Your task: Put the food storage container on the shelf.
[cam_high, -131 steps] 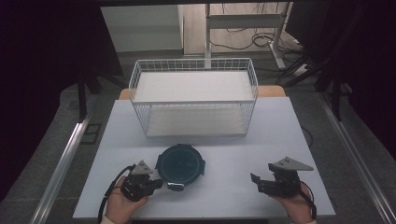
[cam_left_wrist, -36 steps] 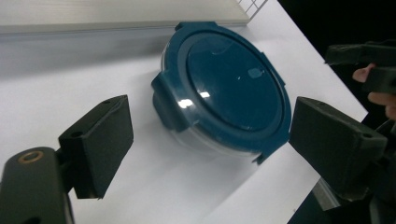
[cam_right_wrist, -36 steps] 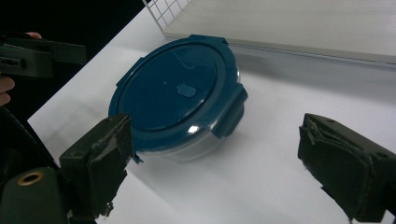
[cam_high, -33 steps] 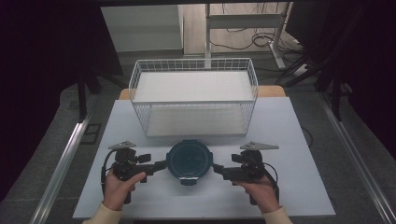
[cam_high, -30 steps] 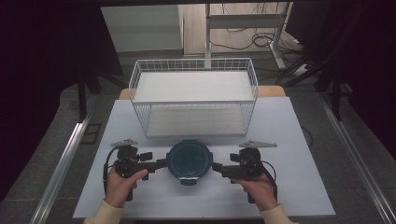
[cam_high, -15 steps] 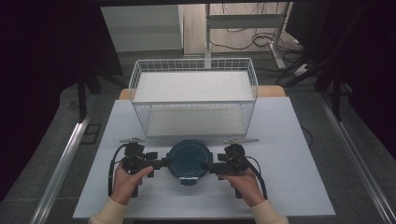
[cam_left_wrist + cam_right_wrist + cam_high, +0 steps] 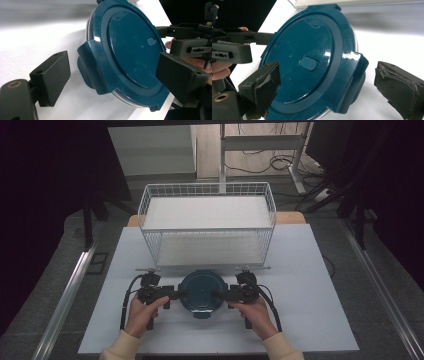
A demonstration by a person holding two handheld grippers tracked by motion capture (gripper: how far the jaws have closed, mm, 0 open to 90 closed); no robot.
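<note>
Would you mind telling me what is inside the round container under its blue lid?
The blue lid sits closed on the container, showing a thin clear rim beneath. The lid covers the contents, so they cannot be seen. The wire basket behind it looks empty.

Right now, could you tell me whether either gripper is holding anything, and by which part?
Nothing is held: each gripper's open jaws straddle a side clasp of the blue lidded container, pads apart from it.

Round container lid (image 7: 201, 291): dark teal plastic, glossy, smooth, faint scuffs; clear plastic rim beneath. Latch tabs (image 7: 352, 80): same glossy plastic. Left gripper (image 7: 112, 72) pads: matt black, smooth. Right gripper (image 7: 329, 87) pads: matt black, rough, frayed at edges. Wire basket (image 7: 207, 227): white coated metal. Table (image 7: 325, 320): white, matt, smooth. Sleeves (image 7: 120, 351): cream cloth.
</note>
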